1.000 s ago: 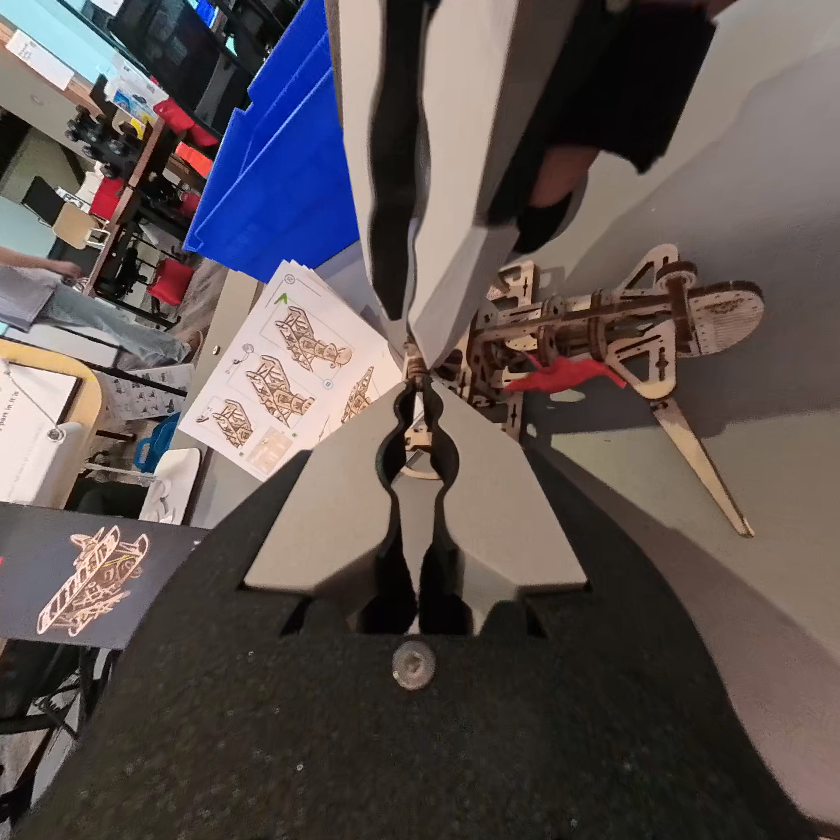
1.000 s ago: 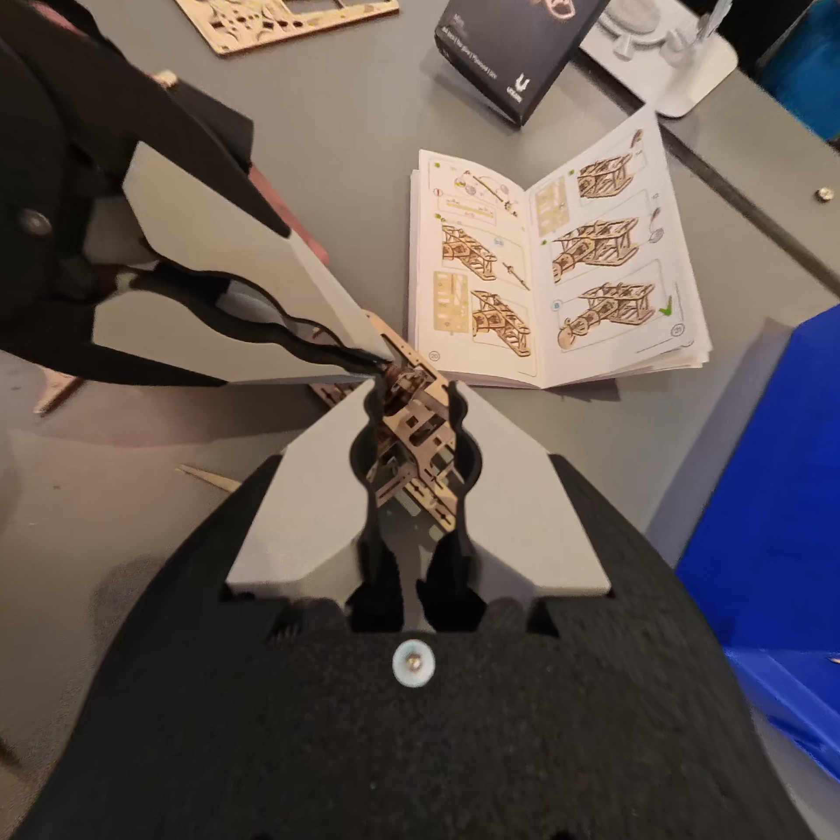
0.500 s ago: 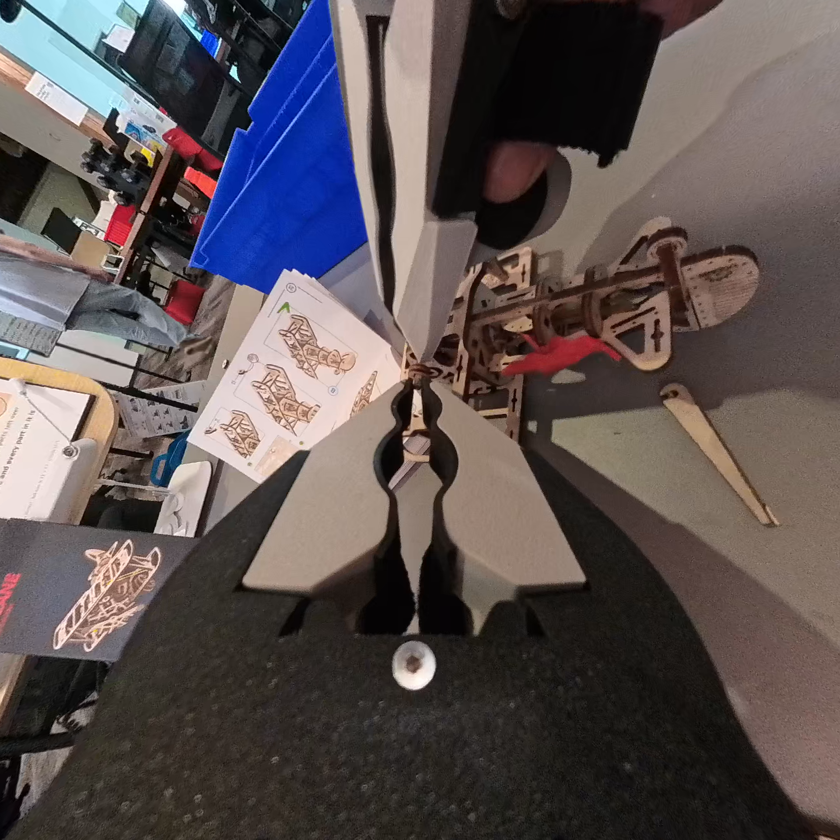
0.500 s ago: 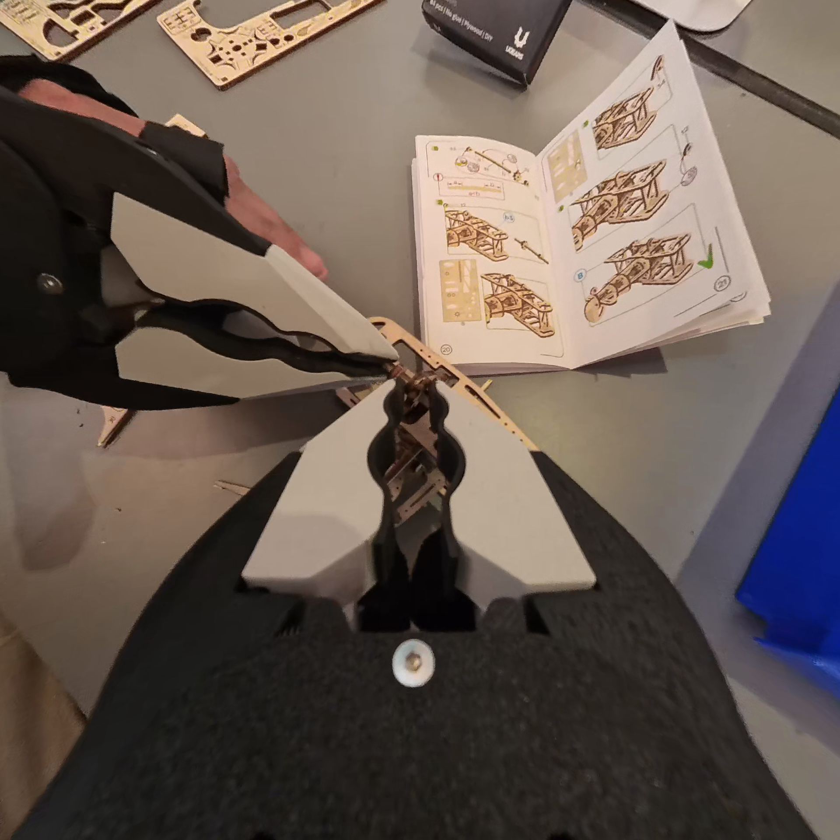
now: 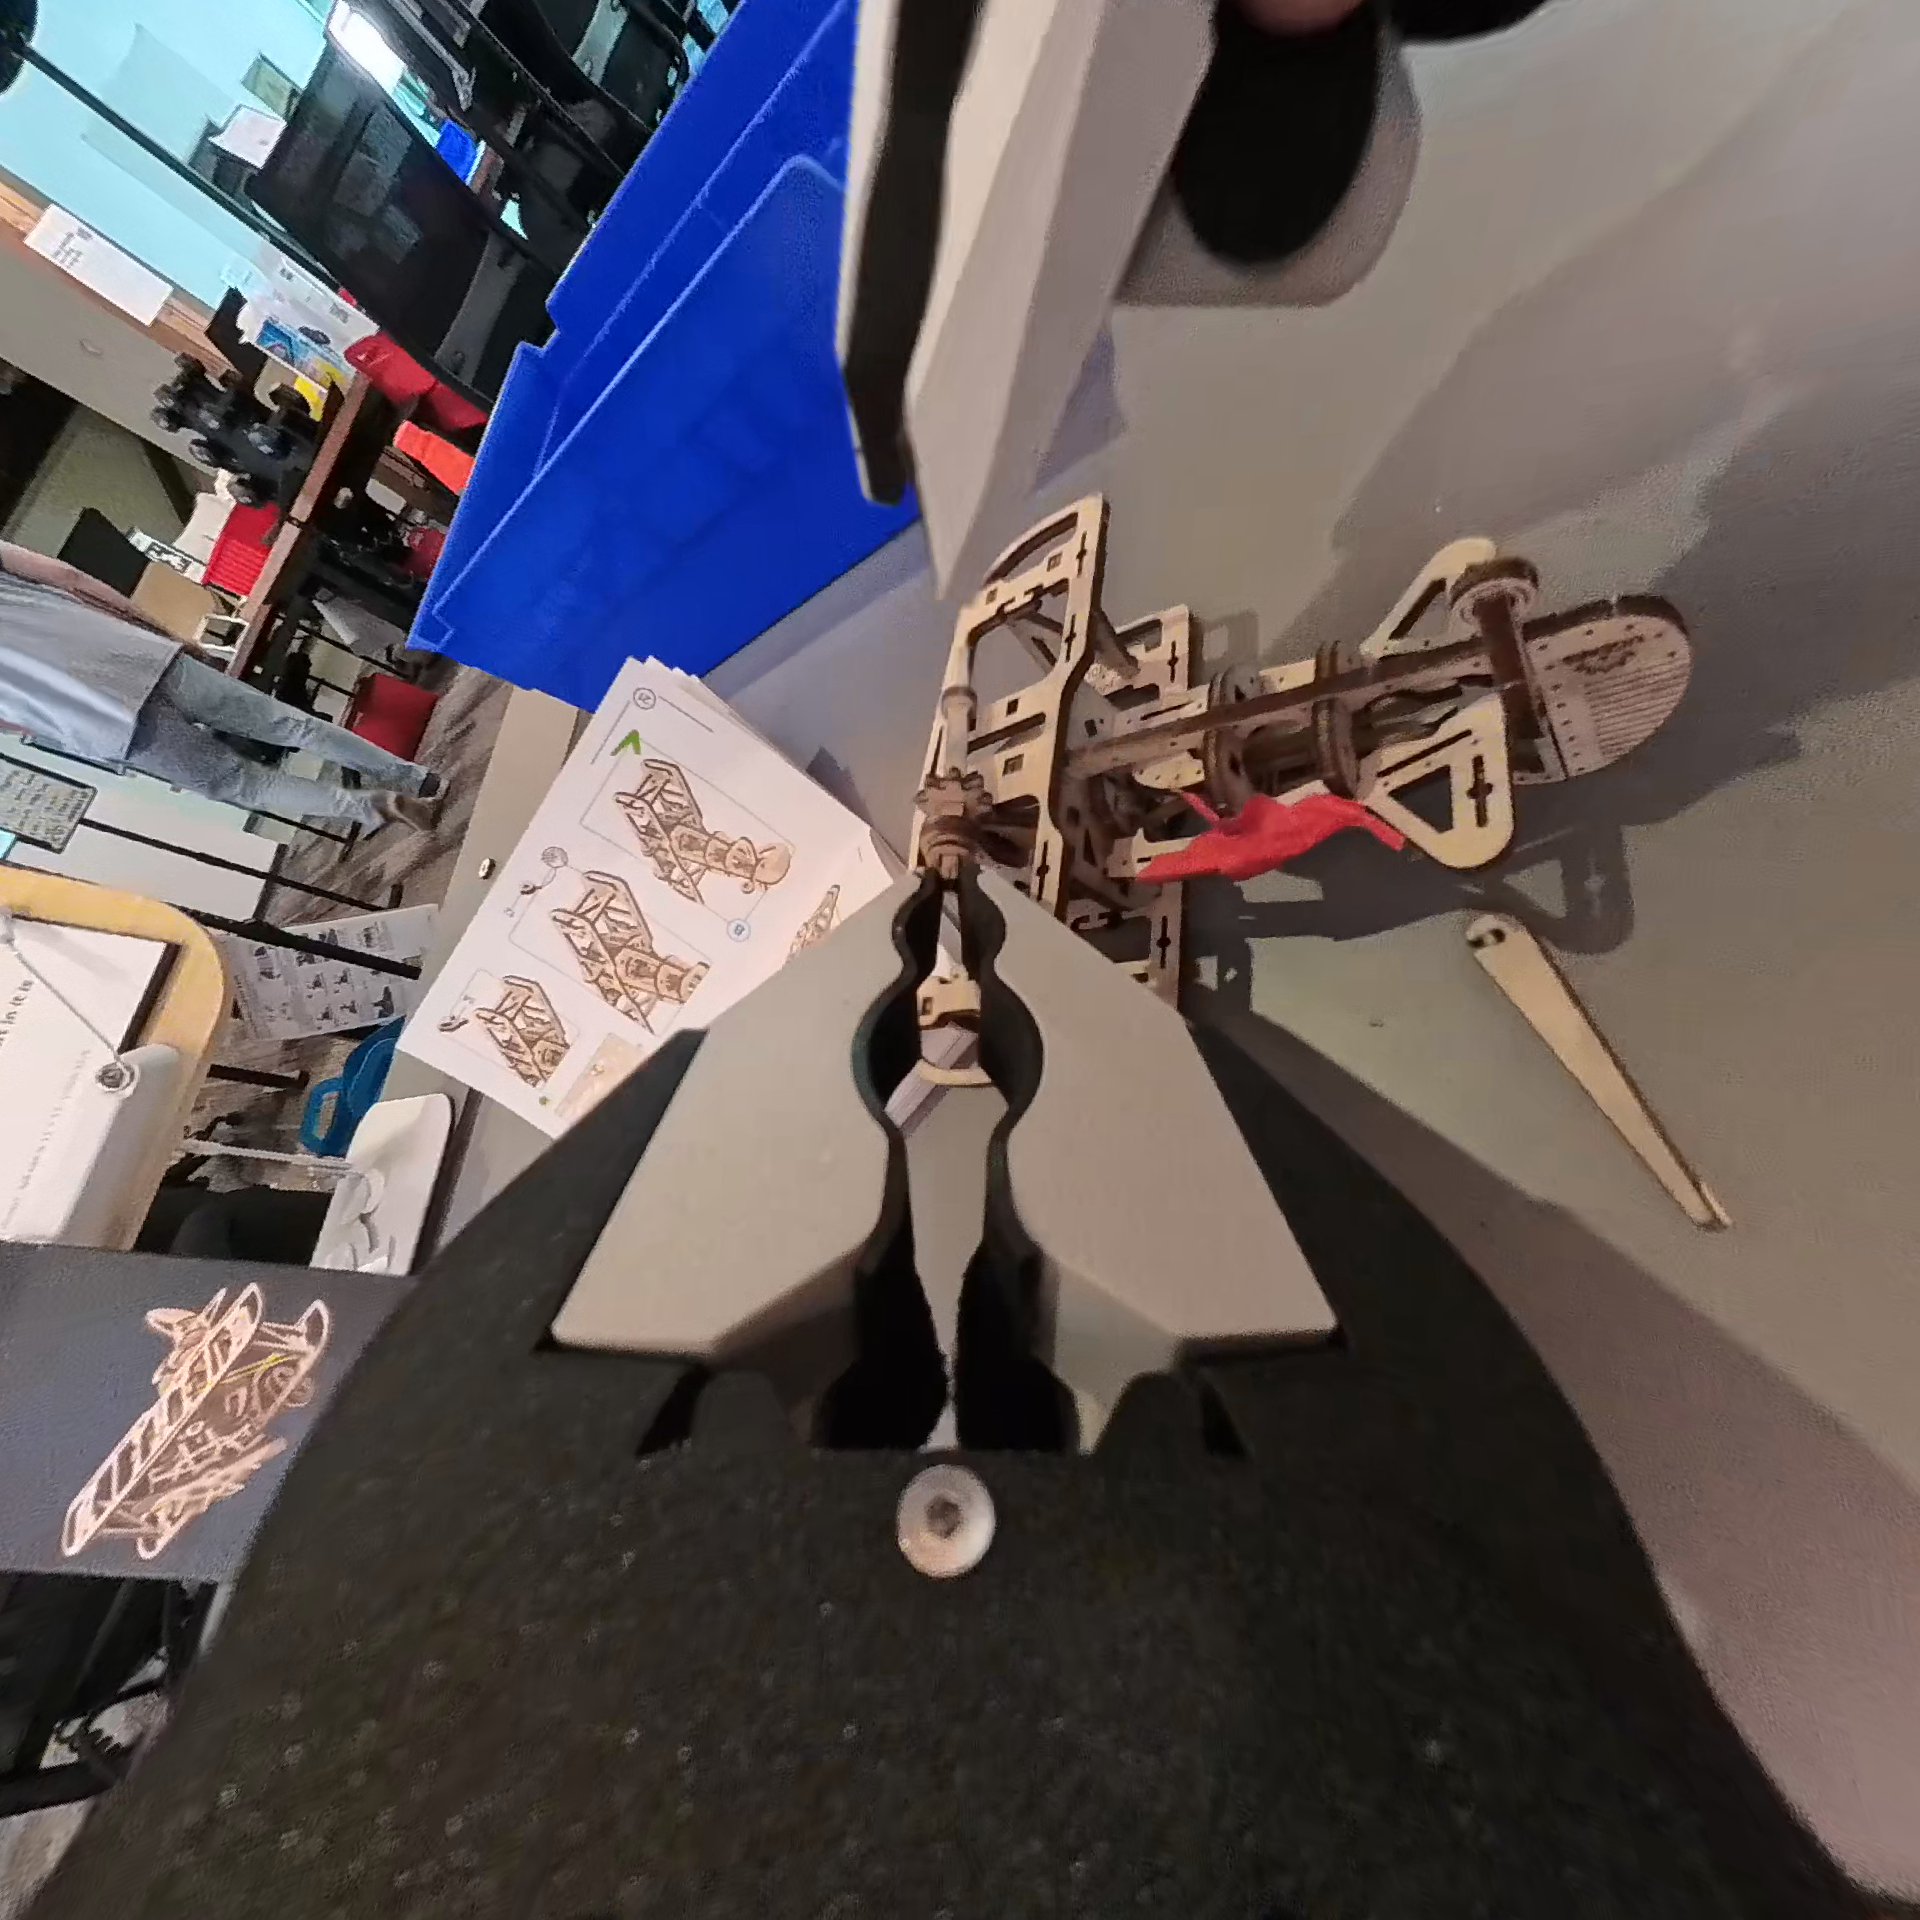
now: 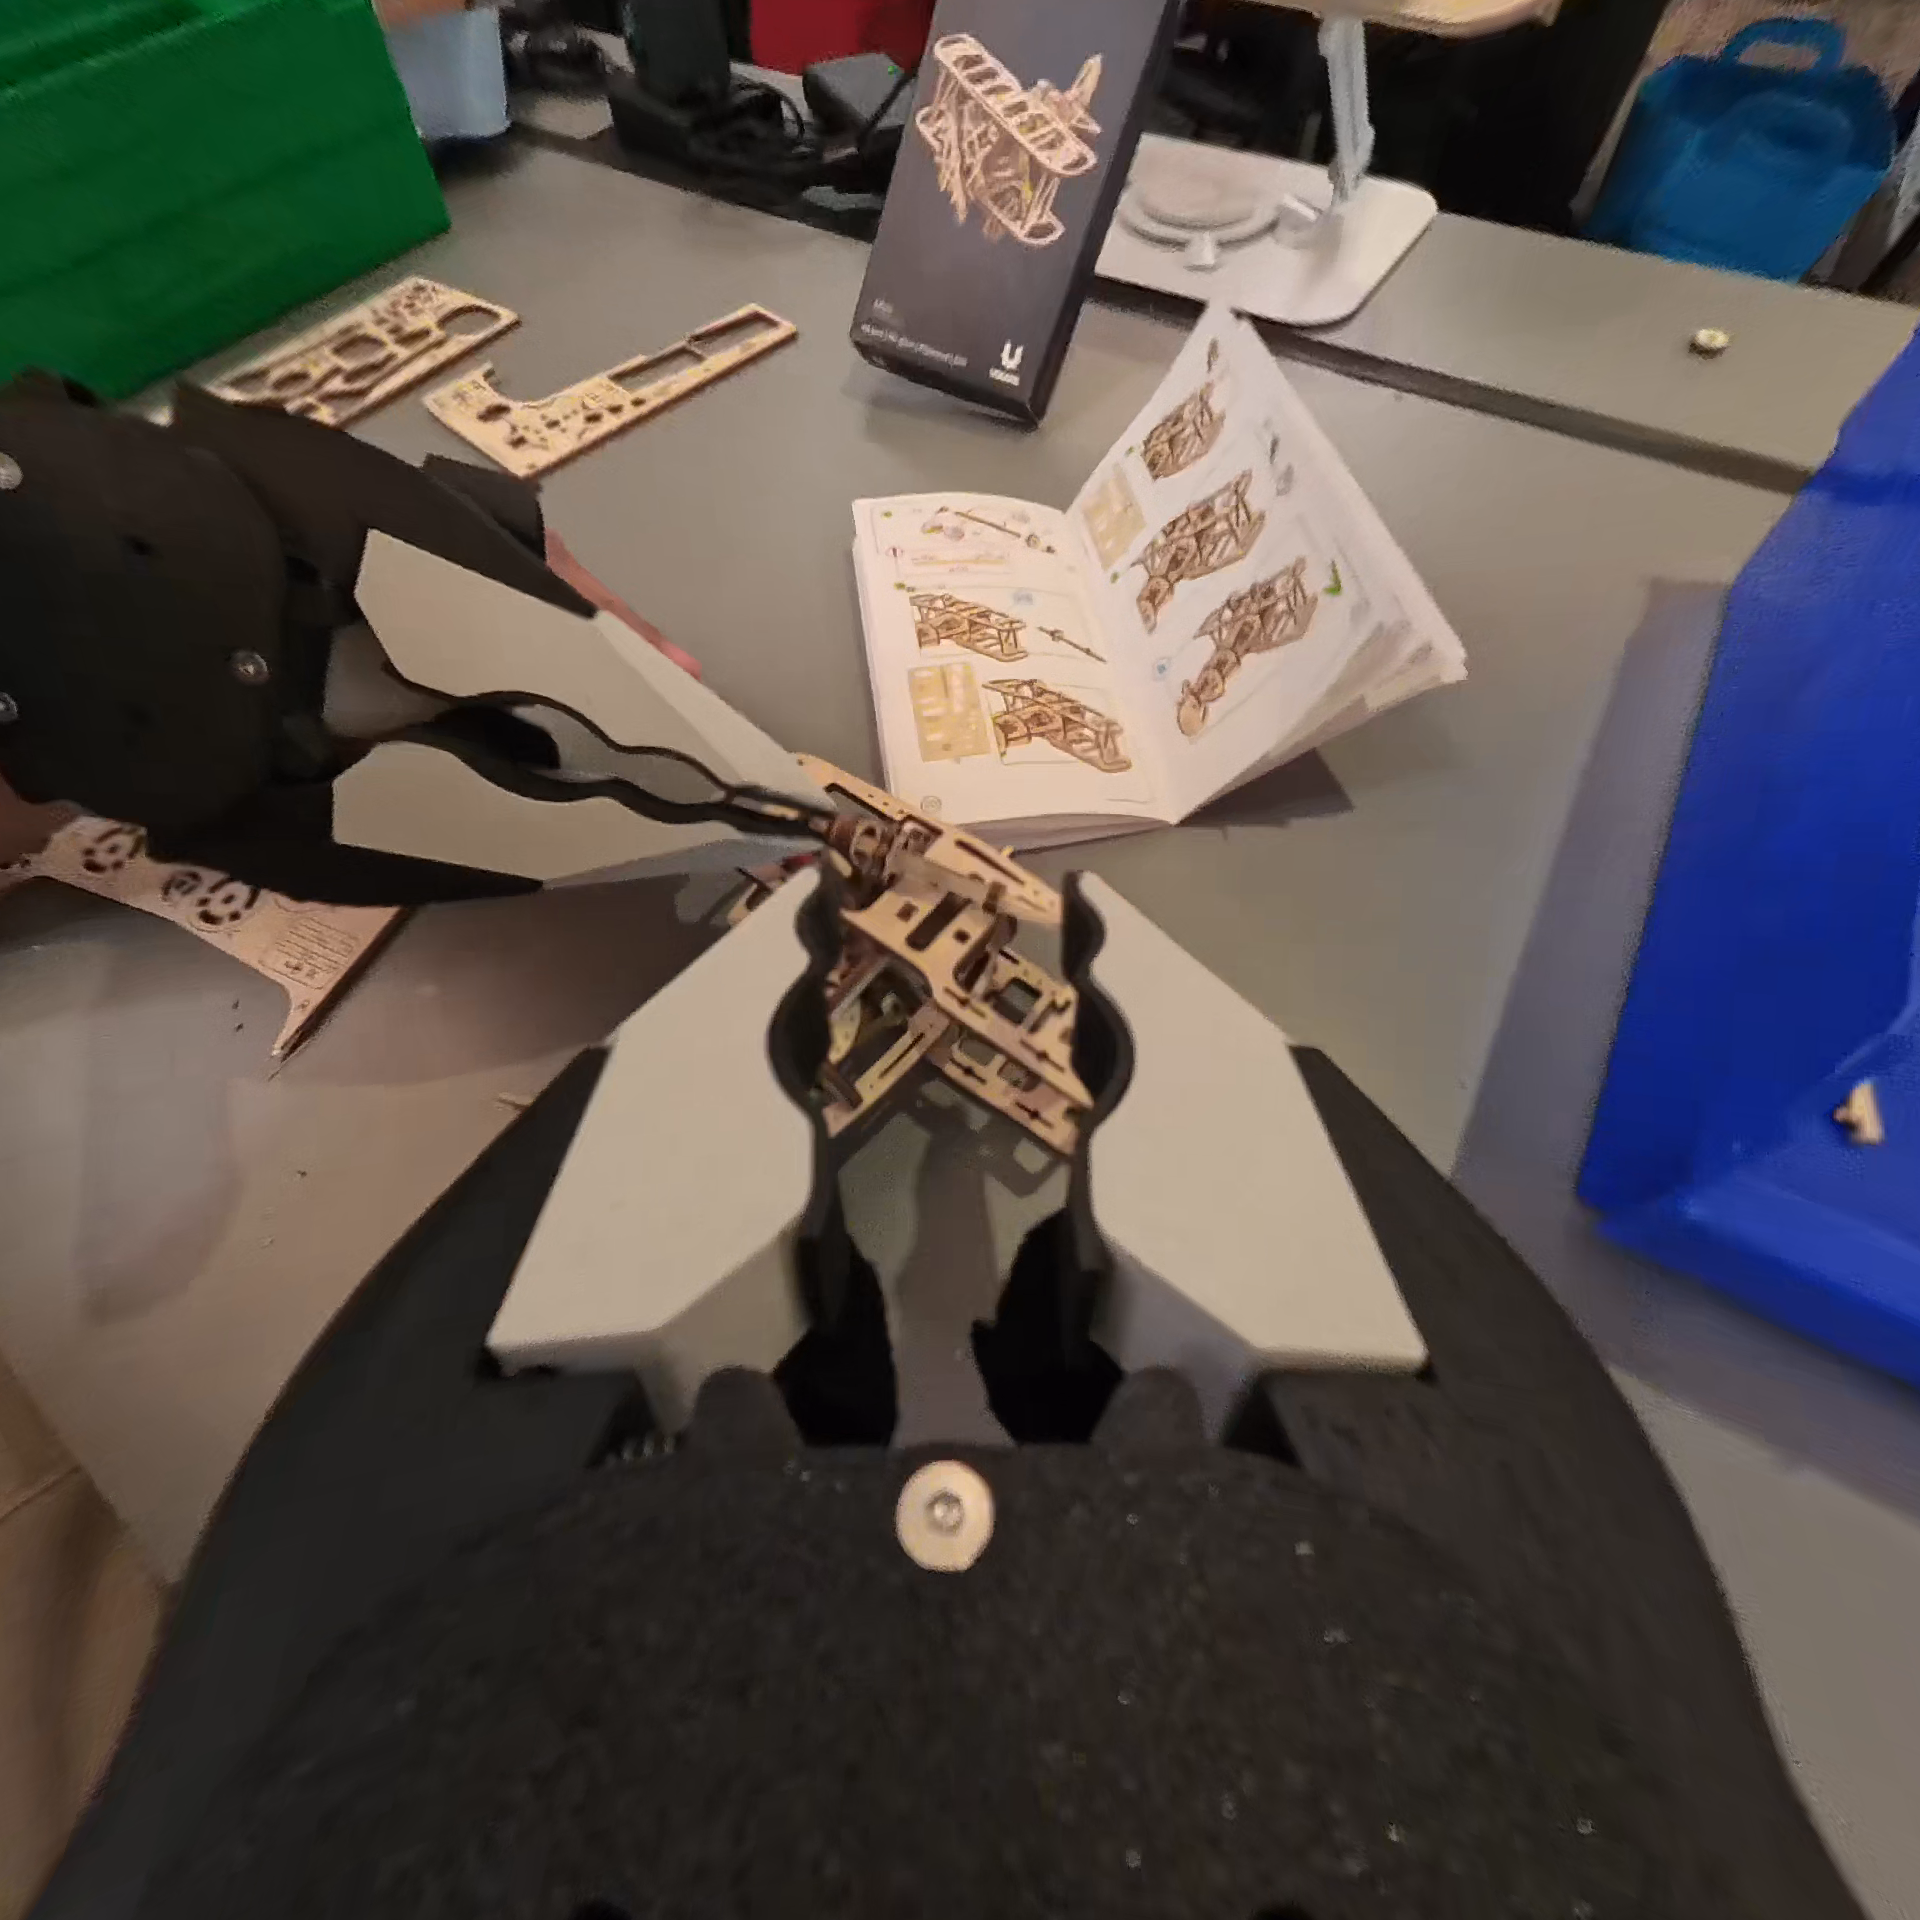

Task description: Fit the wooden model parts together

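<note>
The wooden plane model lies on the grey table, with a red piece tucked in its frame. My left gripper is shut on a small wooden part at the model's nose hub. It enters the right wrist view from the left, pinching at the nose. My right gripper has its jaws wide apart, with the model showing between them. In the left wrist view it hangs above the model's wing frame.
An open instruction booklet lies behind the model, and a black box stands beyond it. Blue bins are on the right. Punched wooden sheets lie at the back left. A loose wooden strip lies by the model. My right fingertips sit around 6 cm from my left ones. The red piece lies around 5 cm away from my left fingertips.
My right gripper has opened and drawn back from the model's nose, and its view has tilted up. My left gripper stays clamped at the nose.
</note>
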`<state>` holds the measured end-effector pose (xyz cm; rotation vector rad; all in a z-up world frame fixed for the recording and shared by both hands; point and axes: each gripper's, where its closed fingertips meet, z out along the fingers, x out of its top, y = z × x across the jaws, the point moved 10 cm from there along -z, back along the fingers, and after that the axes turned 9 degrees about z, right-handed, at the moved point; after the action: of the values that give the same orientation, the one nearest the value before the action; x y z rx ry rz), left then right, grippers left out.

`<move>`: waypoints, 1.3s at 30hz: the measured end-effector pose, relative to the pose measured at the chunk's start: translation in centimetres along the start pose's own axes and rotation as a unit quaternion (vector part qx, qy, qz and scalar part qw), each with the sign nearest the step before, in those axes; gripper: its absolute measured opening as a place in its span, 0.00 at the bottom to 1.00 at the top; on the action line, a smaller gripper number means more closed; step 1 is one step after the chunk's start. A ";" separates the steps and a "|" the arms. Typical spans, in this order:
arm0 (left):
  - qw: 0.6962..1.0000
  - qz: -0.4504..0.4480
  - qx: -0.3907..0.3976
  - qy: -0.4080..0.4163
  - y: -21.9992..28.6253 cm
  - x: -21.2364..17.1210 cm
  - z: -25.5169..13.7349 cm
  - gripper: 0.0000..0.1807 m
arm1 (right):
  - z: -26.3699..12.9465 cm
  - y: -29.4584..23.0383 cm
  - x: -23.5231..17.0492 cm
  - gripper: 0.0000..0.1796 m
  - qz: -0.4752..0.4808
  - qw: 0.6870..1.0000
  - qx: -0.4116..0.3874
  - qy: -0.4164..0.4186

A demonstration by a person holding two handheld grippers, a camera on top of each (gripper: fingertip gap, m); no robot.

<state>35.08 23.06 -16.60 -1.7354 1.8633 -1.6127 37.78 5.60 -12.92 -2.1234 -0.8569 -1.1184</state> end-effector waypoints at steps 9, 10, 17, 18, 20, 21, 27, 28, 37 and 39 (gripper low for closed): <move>0.999 -0.035 -0.008 -0.017 -0.3 -0.1 0.6 0.01 | 0.8 -0.9 -2.7 0.32 0.038 0.999 0.016 -0.012; 0.999 -0.034 -0.008 -0.020 -0.3 -0.1 0.6 0.01 | 0.8 -1.0 -2.8 0.32 0.042 0.999 0.020 -0.012; 0.997 -0.075 -0.023 -0.008 -0.6 0.0 0.0 0.03 | -0.8 -0.3 -3.6 0.31 0.065 0.998 0.021 -0.014; 0.997 -0.079 -0.021 -0.005 -0.7 0.0 0.0 0.03 | -1.0 -0.2 -3.8 0.31 0.069 0.997 0.020 -0.014; 0.996 -0.084 -0.021 -0.004 -0.8 0.1 -0.1 0.03 | -1.4 0.1 -4.3 0.30 0.074 0.997 0.017 -0.019; 0.996 -0.084 -0.021 -0.002 -0.8 0.2 -0.1 0.03 | -1.7 0.2 -4.5 0.30 0.075 0.997 0.015 -0.021; 0.994 -0.109 -0.030 0.006 -1.3 0.2 -1.2 0.05 | -2.8 0.5 -4.8 0.30 0.086 0.996 0.014 -0.016; 0.992 -0.120 -0.034 0.011 -1.5 0.2 -1.6 0.05 | -2.9 0.6 -4.8 0.30 0.086 0.996 0.014 -0.016; 0.957 -0.269 -0.103 0.015 -4.0 -3.4 -4.2 0.19 | -3.2 -0.3 -4.8 0.29 0.081 0.997 -0.004 -0.001; 0.960 -0.260 -0.106 0.009 -3.5 -3.7 -4.1 0.22 | -3.1 -0.8 -5.0 0.28 0.078 0.997 -0.008 -0.003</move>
<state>35.66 29.13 -14.30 -2.4748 1.7327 -1.6248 33.51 2.50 -15.61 -2.1671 -0.6728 -1.0421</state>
